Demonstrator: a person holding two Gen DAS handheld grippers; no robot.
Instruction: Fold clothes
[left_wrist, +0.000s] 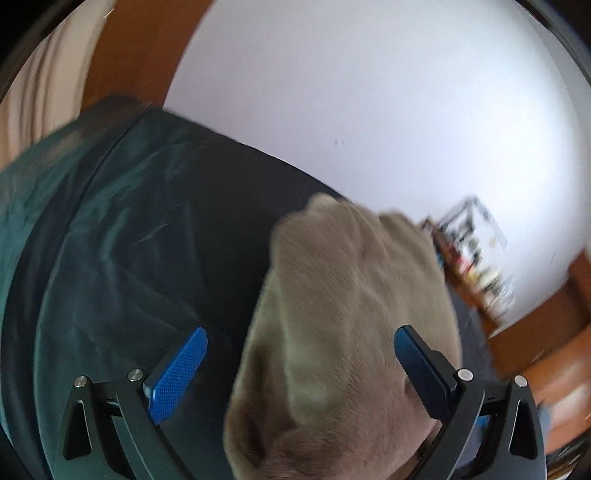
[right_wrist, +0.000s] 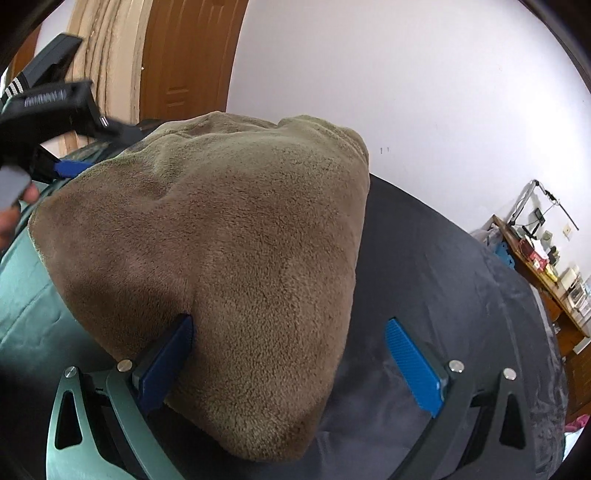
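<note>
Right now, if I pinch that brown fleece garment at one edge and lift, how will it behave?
The brown fleece garment is bunched in soft rounded folds, so it will probably droop and sag. Its thick pile looks grippy, so it is unlikely to slip from the blue fingers. It may drag on the dark bedsheet.

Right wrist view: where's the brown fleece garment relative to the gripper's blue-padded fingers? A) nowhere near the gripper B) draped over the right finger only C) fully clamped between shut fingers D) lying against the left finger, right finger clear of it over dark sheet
D: the brown fleece garment covers the tip of one blue-padded finger, while the other sits apart over the dark grey bedsheet; the right gripper is open.
</note>
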